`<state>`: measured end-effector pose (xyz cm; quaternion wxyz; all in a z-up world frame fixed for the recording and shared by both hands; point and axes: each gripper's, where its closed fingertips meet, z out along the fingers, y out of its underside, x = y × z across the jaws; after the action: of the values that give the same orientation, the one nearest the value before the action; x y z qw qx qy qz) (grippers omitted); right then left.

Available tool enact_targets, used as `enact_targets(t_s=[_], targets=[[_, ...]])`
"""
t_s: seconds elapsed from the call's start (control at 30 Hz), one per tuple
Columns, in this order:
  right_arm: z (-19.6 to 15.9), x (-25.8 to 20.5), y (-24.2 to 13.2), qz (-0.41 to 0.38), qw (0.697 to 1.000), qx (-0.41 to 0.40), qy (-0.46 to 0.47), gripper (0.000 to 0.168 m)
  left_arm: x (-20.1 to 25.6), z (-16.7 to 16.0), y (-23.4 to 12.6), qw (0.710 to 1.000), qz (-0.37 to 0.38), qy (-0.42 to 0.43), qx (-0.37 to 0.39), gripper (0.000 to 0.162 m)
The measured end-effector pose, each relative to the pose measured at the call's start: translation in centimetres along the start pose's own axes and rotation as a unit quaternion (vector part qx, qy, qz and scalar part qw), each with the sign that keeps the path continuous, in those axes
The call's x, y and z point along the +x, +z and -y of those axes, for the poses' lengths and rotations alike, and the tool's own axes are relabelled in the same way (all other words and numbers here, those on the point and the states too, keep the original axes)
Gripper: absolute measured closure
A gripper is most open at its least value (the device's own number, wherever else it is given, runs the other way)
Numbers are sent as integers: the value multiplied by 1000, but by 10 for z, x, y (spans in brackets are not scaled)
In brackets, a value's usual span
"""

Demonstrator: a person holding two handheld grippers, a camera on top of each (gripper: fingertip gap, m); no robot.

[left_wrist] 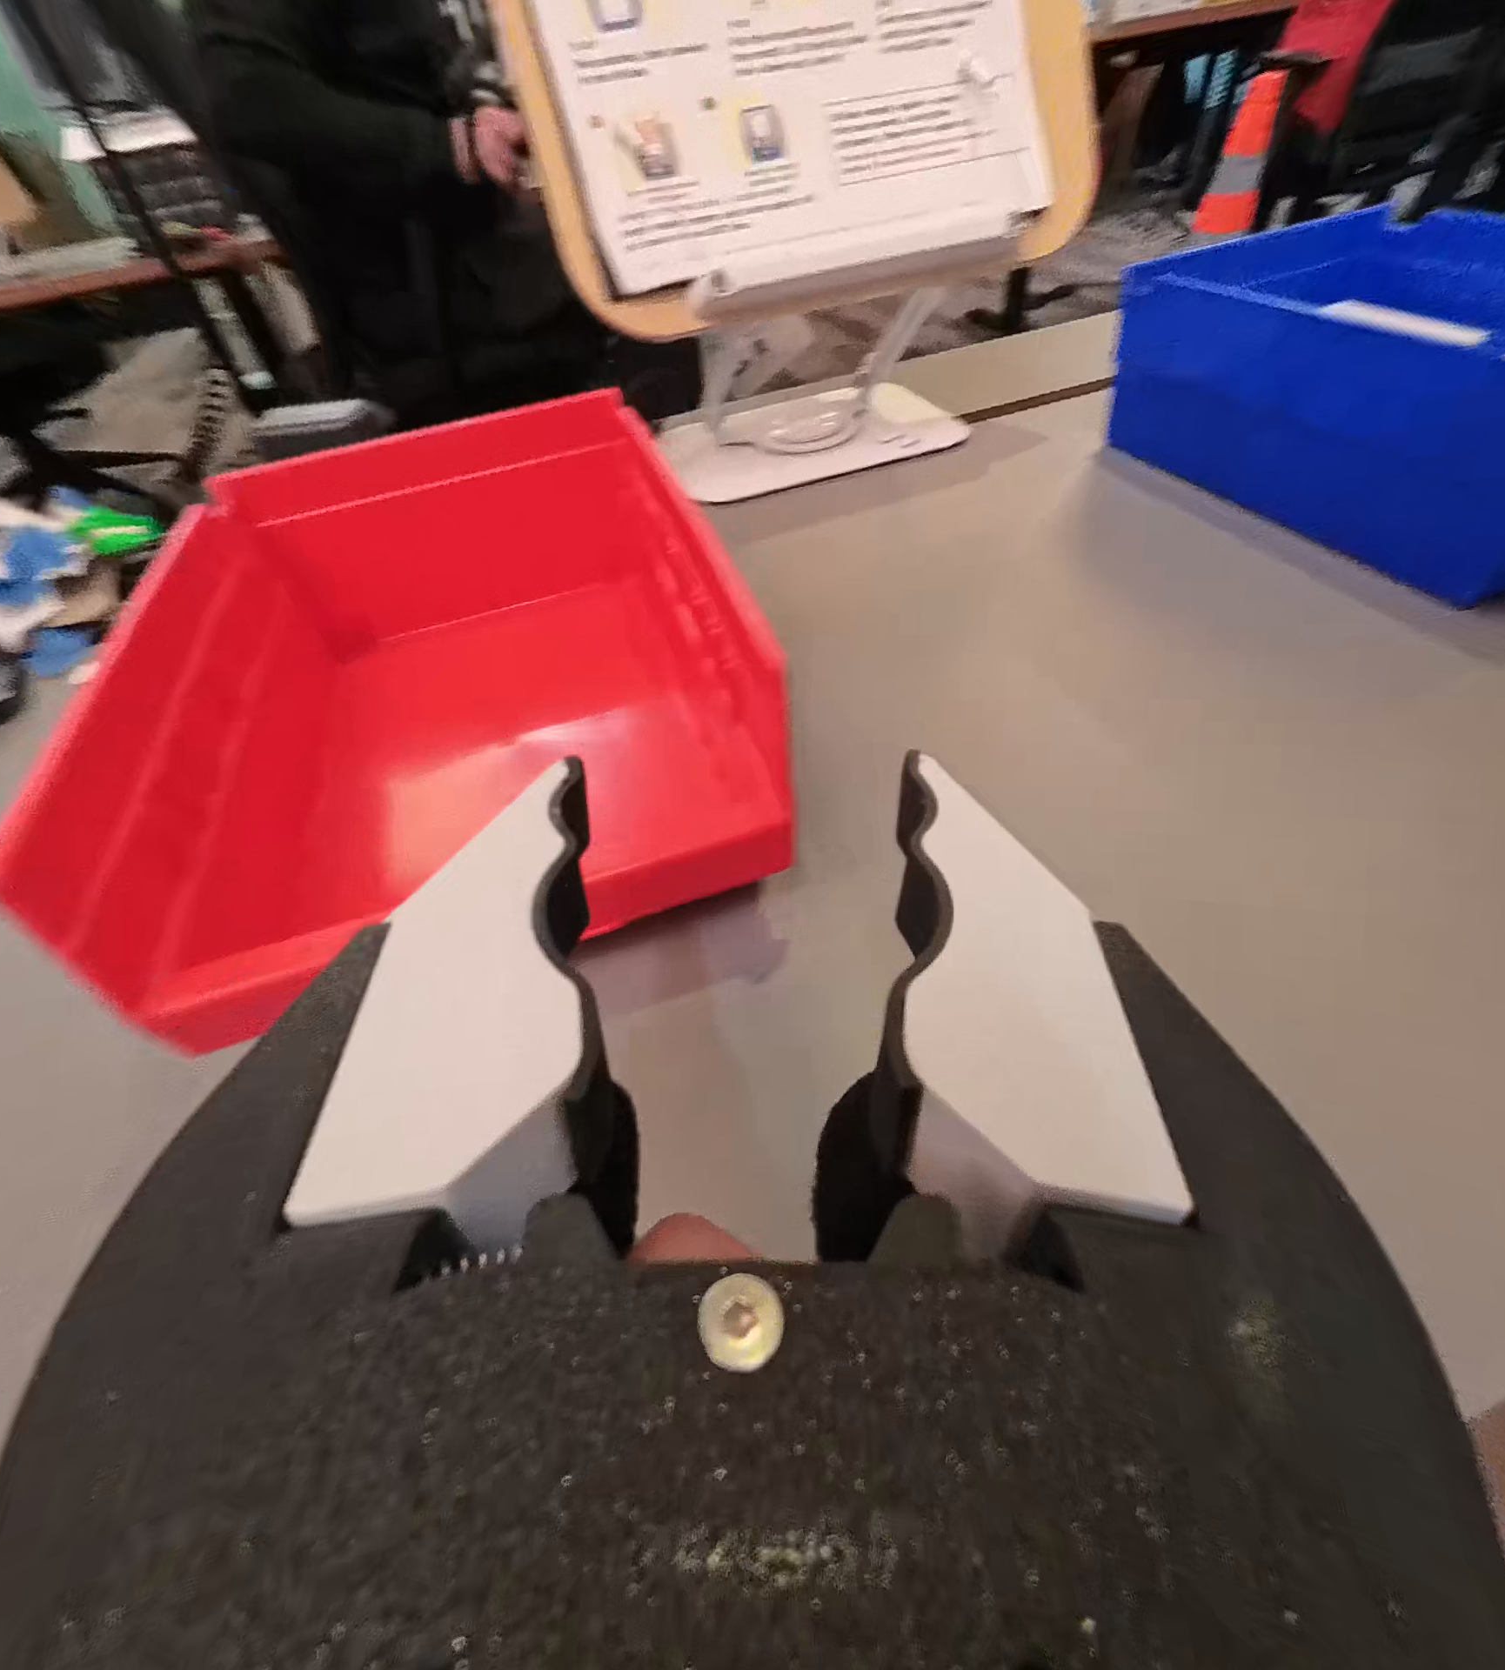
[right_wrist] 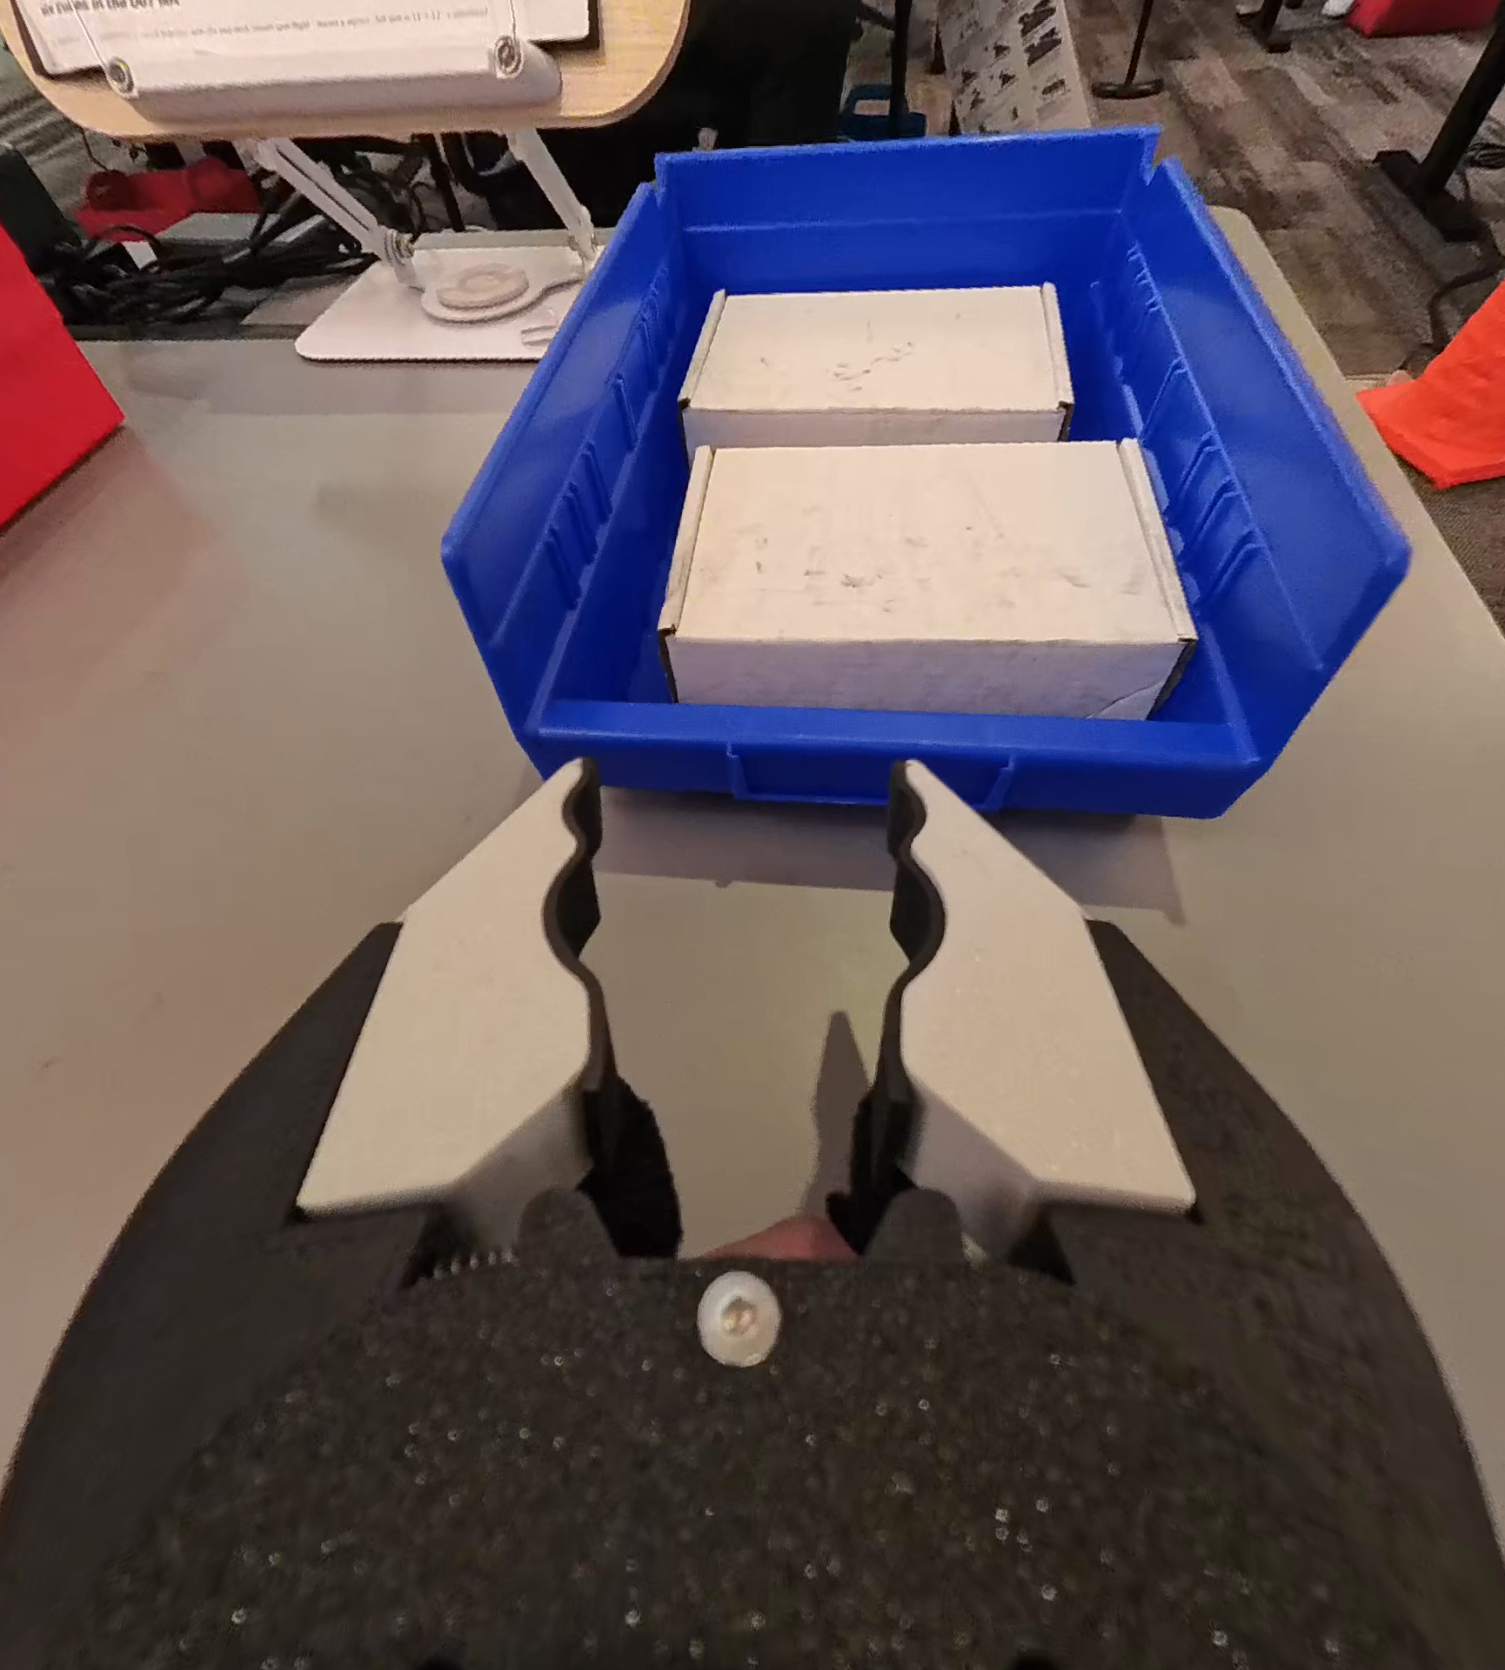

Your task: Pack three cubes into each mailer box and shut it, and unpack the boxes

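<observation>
Both grippers, left (left_wrist: 744, 768) and right (right_wrist: 740, 777), hover released over the worktop (right_wrist: 234, 723); two shut mailer boxes (right_wrist: 921, 560) sit snugly in the blue bin (right_wrist: 893, 768), so its walls may block a clean grasp.

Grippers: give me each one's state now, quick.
Left gripper: open, empty, by the red bin.
Right gripper: open, empty, before the blue bin with two white mailer boxes.

Both wrist views look forward and down, close over the grey table (left_wrist: 1092, 813) (each shows both bins).
</observation>
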<state>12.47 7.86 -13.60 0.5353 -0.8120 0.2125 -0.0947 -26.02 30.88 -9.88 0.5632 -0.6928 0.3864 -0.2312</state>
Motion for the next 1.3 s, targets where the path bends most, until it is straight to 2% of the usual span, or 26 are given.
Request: enact_targets(t_s=[0.13, 0.3, 0.37, 0.47, 0.57, 0.7, 0.83, 0.93, 1.07, 1.13, 1.3], targets=[[5, 2, -7, 7, 1000, 6, 3, 105, 86, 21, 27, 992, -122, -3, -15, 116], [12, -2, -14, 27, 999, 19, 25, 105, 241, 52, 81, 960, -277, 13, -26, 103], [9, -2, -14, 27, 999, 9, 24, 106, 289, 48, 115, 957, -284, 23, -63, 98], [2, 5, -12, 7, 1000, -19, 13, 106, 331, 44, 173, 960, -259, -11, -108, 95], [-1, 19, -14, -22, 999, -26, 16, 106, 337, 42, 223, 971, -205, -34, -117, 99], [-4, 42, -19, -60, 997, -26, 42, 111, 334, 37, 236, 974, -186, -29, -122, 129], [-7, 62, -19, -110, 991, -26, 76, 116, 306, 31, 222, 984, -119, -20, -133, 150], [-13, 65, -9, -145, 987, -46, 59, 121, 290, 25, 206, 987, -89, -20, -132, 161], [-10, 65, -1, -176, 983, -48, 25, 140, 287, 18, 179, 986, -104, -27, -128, 162], [-18, 64, 2, -183, 980, -69, 27, 160, 285, 15, 165, 986, -106, -23, -124, 161], [-17, 32, 10, -148, 985, -76, 50, 164, 250, 18, 139, 992, -65, -27, -103, 162]])
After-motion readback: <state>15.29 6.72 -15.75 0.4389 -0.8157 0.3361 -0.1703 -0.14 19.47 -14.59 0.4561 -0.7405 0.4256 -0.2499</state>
